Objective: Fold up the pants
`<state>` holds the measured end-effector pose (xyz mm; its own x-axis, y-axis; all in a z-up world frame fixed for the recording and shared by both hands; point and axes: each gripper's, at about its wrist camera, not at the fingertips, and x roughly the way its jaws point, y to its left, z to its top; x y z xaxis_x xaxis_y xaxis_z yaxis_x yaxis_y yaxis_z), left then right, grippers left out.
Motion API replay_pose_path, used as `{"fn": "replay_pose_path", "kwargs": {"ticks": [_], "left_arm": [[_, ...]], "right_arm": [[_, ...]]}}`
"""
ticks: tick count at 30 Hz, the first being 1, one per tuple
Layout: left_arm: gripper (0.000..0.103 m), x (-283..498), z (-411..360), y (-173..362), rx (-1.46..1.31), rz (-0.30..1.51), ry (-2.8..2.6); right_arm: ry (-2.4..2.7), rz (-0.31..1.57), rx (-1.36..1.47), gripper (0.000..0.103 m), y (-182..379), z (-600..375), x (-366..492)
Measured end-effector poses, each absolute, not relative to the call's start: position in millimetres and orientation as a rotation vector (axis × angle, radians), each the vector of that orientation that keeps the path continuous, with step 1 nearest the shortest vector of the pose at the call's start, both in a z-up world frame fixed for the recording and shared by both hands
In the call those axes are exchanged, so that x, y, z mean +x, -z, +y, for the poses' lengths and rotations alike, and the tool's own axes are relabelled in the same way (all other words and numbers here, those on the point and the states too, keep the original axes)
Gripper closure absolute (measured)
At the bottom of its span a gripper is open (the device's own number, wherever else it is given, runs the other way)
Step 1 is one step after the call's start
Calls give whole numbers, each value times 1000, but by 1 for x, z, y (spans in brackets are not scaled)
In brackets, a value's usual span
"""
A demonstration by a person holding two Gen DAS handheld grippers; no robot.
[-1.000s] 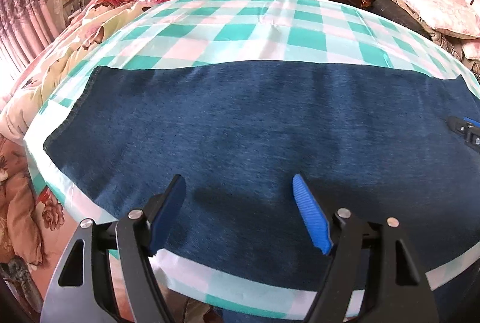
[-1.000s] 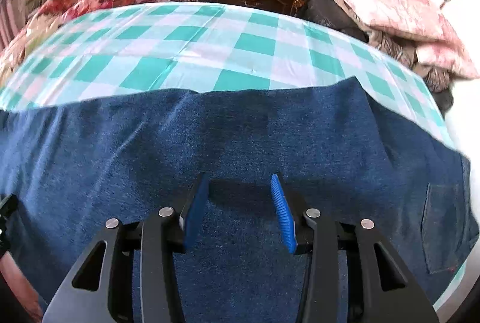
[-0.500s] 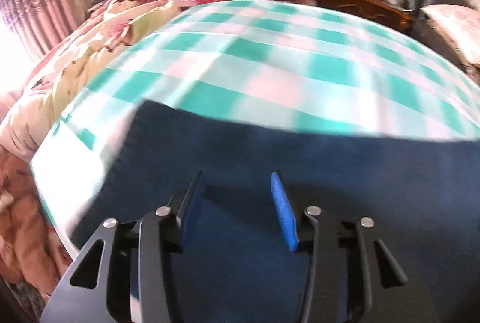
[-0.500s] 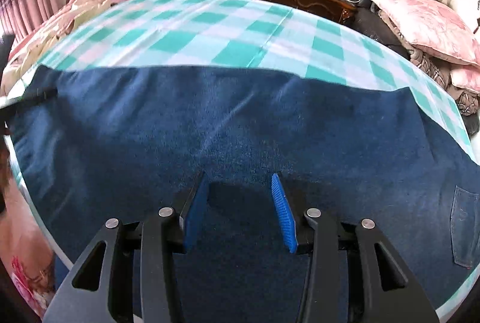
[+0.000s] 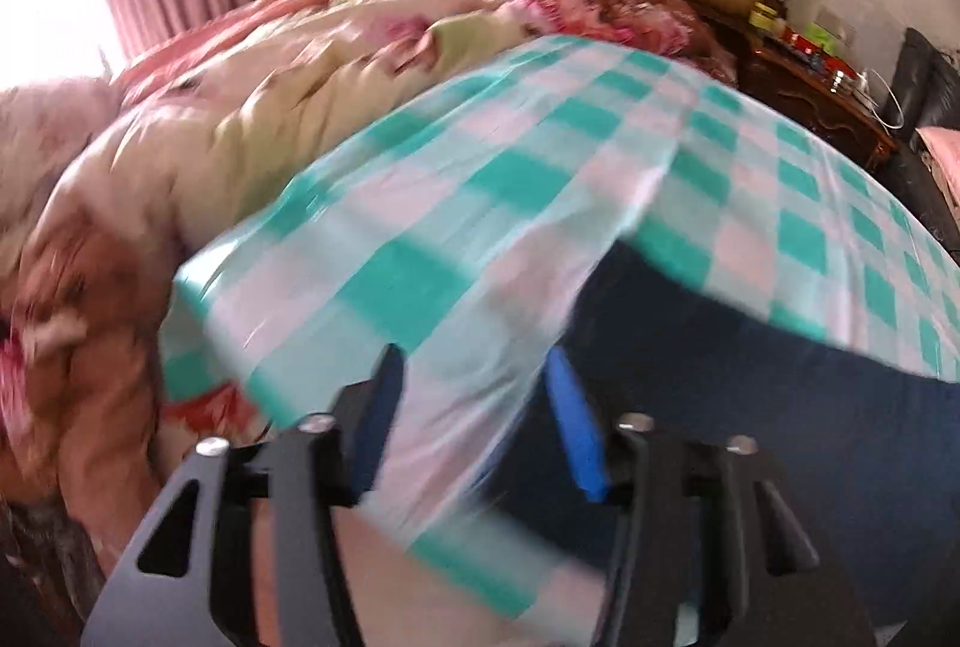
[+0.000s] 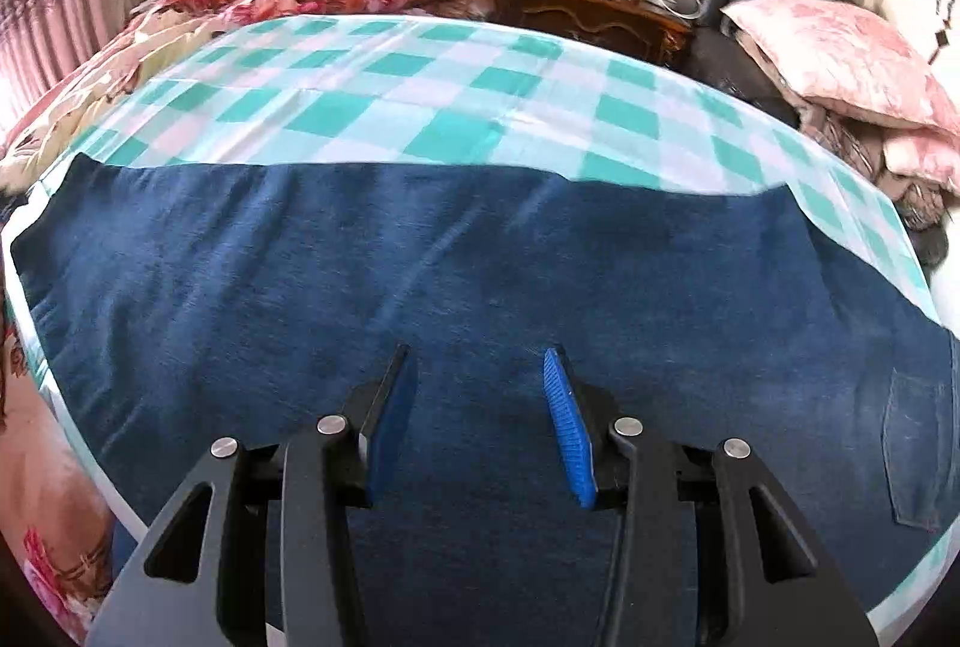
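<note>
matt denim pants, smooth (cotton-like) checked sheet

No readable text in either of my wrist views. The jars and tins on the nightstand have coloured labels, but they're too small and soft to make out any lettering. My left view is motion-blurred, so the clutter on the nightstand there gives nothing either. No visible tag or brand patch on the pants; the back pocket shows plain stitching only. Nothing printed on the checked sheet.
</note>
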<state>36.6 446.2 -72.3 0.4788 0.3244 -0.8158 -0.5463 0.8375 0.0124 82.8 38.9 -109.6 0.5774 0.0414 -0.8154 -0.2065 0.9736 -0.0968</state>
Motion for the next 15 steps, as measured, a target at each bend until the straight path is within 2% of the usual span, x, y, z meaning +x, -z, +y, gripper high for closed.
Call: {"fn": "replay_pose_path", "kwargs": {"ticks": [5,9,15], "left_arm": [[63,6,432,80,-258,941,-509],[61,7,415,93,-145,1007,-590],[62,3,351,78,-88,954,-481]], "right_arm": [[-135,976,-192,59,121,28,80],[-128,971,-175,57,116,24,77],[-157,958,-148,57,107,22,64]]}}
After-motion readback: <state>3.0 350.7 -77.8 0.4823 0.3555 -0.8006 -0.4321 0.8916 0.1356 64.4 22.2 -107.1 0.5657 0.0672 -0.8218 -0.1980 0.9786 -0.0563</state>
